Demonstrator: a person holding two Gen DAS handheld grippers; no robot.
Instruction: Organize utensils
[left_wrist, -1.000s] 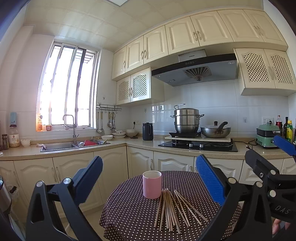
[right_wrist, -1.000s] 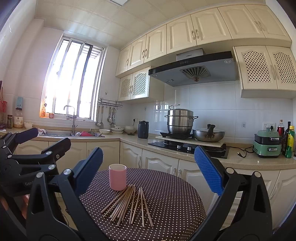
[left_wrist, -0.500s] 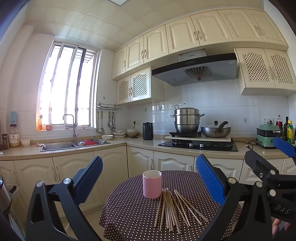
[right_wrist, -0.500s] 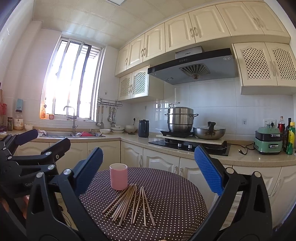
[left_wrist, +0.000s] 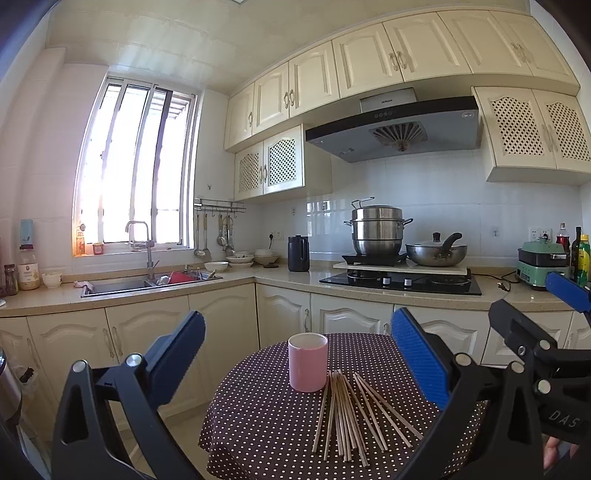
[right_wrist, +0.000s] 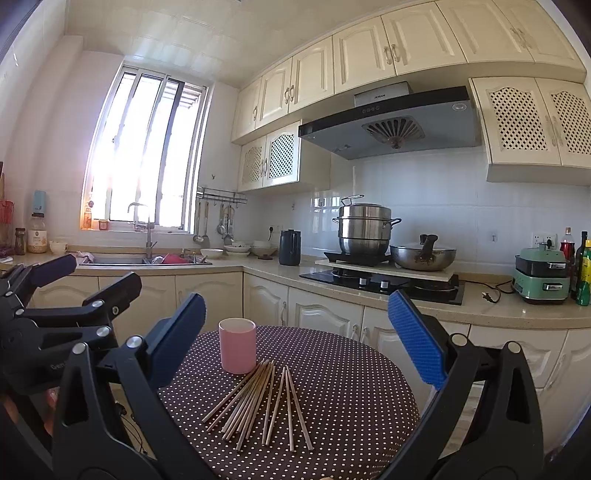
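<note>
Now, chopsticks (left_wrist: 351, 413): we see them fanned flat on the dotted table (left_wrist: 258, 424), tips beside the cup.
Pink cup (left_wrist: 307, 362): upright, just behind them.
Left gripper (left_wrist: 299, 363): we hold it spread wide, above the table.
Right gripper (right_wrist: 295, 338): likewise spread, gripping nothing.

- Steel steamer pot (left_wrist: 376, 230) on the stove (left_wrist: 400, 282), at 1 o'clock.
- Black kettle (left_wrist: 298, 253) at 12.
- Sink (left_wrist: 118, 286) at 10.
- Green cooker (right_wrist: 541, 275) at 3.
</note>
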